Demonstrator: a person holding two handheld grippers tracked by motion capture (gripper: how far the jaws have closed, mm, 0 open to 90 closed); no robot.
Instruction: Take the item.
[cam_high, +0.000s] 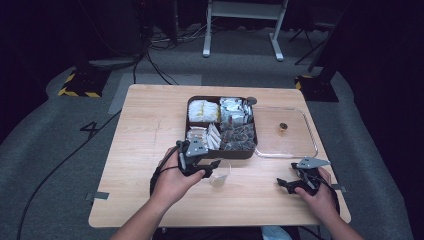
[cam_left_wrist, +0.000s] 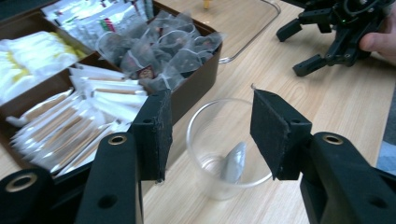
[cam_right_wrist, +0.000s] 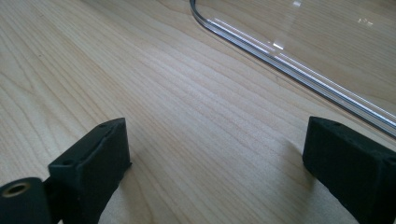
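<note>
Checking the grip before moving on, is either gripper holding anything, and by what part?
Nothing is held. The left gripper is open above the clear cup, its fingers apart from the rim. The right gripper is open over bare table.

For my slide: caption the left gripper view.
Open left gripper above a clear cup holding a grey sachet, beside the brown box of tea bags.

one wooden table (cam_high: 150, 195). one brown box (cam_high: 221, 152) with four compartments of sachets and tea bags, too many and too heaped to count. one clear plastic cup (cam_left_wrist: 212, 140), holding one grey sachet (cam_left_wrist: 233, 163). one clear tray (cam_high: 311, 135), with one small brown item (cam_high: 283, 127) in it. two hand-held grippers: left gripper (cam_left_wrist: 208, 135), right gripper (cam_right_wrist: 215, 161).
</note>
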